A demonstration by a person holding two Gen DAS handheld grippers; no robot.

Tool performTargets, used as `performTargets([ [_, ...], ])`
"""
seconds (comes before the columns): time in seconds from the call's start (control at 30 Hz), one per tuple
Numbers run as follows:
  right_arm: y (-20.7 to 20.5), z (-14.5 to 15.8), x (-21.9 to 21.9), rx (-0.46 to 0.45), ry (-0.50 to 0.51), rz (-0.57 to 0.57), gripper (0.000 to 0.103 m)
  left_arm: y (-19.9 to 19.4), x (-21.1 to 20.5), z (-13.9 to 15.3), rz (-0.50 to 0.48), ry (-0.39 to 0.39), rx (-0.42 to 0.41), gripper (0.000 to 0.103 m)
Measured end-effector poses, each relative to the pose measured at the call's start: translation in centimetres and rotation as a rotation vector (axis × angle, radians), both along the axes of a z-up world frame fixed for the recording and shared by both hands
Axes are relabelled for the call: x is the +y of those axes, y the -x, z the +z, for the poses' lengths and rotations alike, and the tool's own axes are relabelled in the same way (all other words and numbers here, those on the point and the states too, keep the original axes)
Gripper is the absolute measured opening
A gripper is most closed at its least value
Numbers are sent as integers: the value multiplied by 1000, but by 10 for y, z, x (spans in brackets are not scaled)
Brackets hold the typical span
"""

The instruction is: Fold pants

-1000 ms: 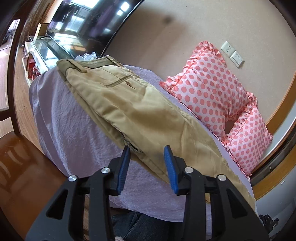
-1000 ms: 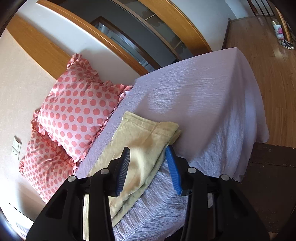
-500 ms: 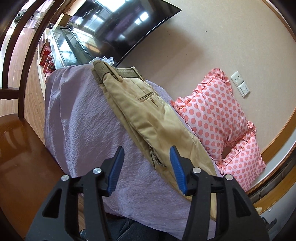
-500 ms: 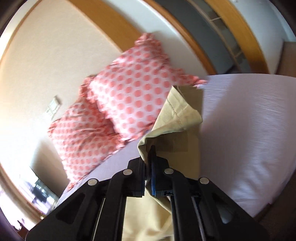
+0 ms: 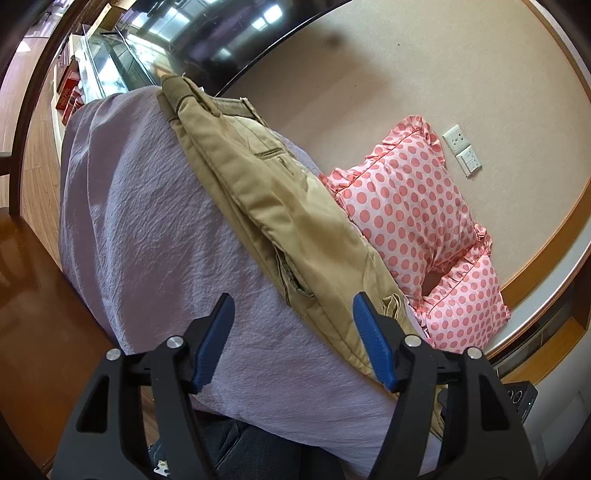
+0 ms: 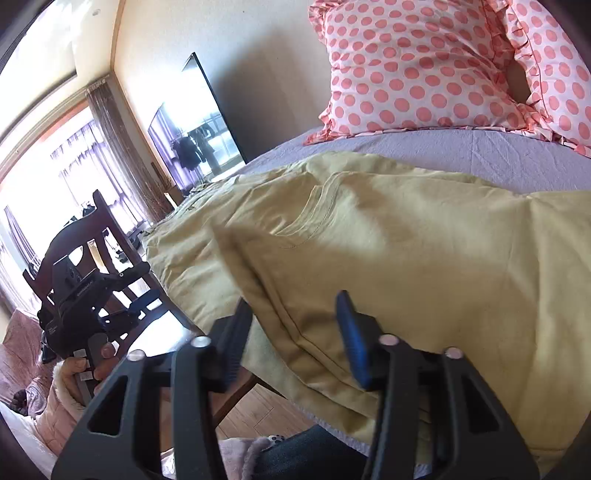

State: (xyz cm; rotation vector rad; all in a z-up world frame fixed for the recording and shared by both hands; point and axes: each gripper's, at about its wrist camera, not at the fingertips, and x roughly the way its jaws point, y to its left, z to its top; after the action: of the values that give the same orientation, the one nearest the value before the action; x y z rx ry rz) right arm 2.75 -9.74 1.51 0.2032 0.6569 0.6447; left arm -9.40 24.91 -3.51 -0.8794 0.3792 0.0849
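Note:
Khaki pants (image 5: pixel 280 206) lie on the lilac bed sheet (image 5: pixel 147 236), waistband at the far end in the left wrist view. My left gripper (image 5: pixel 291 343) is open and empty just short of the pants' near edge. In the right wrist view the pants (image 6: pixel 388 236) are doubled over, with the leg layer on top of the rest. My right gripper (image 6: pixel 295 339) is open over the folded edge and holds nothing. The left gripper (image 6: pixel 88 299) in the person's hand shows at the left of the right wrist view.
Two pink polka-dot pillows (image 5: pixel 410 206) lean on the wall behind the pants, also in the right wrist view (image 6: pixel 424 66). A dark wooden chair (image 6: pixel 110 236) stands by the bed's edge. A television (image 5: pixel 221 33) stands beyond the bed's far end.
My right gripper, shut on the pants' leg end half a second ago, has carried it over the pants and opened. My left gripper has opened wider and swung along the bed's edge.

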Motion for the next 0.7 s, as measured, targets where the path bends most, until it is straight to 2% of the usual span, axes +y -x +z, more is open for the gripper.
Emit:
performTargets([
  [0.03,0,1,0,-5,-2,-11,81,-2,-1,1,0,-10,3,72],
  [0.23,-11,-2,-1,18,-26,-28,81,-25,-2,-3,-19,-1,80,73],
  [0.4,-12,-3,-2,20,-38,-33,82,-44,-1,4,-35,-1,94,73],
  [0.5,-11,-3,-3,20,-45,-36,82,-52,5,16,-16,-13,91,73],
  [0.6,-9,-3,-5,18,-59,-41,82,-57,14,28,14,-27,109,79],
  [0.7,-9,-3,-7,19,-69,-42,82,-58,28,33,51,-9,125,80],
])
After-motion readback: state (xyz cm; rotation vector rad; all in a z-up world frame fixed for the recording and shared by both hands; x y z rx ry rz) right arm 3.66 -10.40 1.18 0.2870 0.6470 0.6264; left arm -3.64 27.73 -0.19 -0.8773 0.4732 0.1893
